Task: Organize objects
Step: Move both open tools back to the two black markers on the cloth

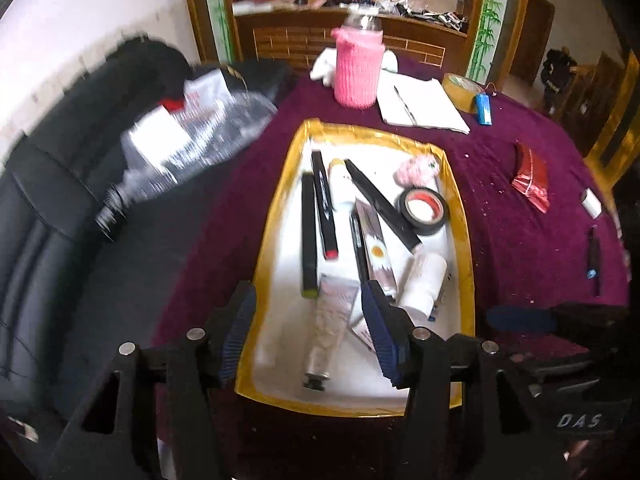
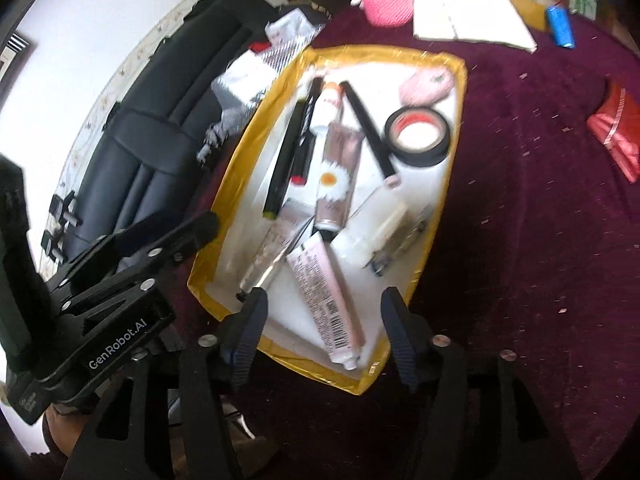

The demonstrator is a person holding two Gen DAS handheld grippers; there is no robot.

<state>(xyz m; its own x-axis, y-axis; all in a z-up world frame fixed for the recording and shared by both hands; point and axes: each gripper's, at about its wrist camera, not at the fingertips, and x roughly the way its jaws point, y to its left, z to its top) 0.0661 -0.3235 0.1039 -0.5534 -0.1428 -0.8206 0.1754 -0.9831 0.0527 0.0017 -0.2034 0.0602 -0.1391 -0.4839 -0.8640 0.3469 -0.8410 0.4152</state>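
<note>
the left tool (image 1: 308,332) is a matte black plastic frame with triangular cut-outs, round silver screw heads at its joints and two ribbed dark blue fingertips (image 1: 240,332); the right tool (image 2: 320,336) is built the same way, with black ribbed fingertips (image 2: 250,340) edged in blue. white lettering reads "genrobot.ai" on the left tool's body and "das" on the right one's

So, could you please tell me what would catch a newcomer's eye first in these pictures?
The gold-rimmed tray in the middle of the purple tablecloth, crowded with tubes, black markers and a roll of black tape. Behind it stands a bottle in a bright pink knitted sleeve, and both open grippers hover over the tray's near end.
</note>
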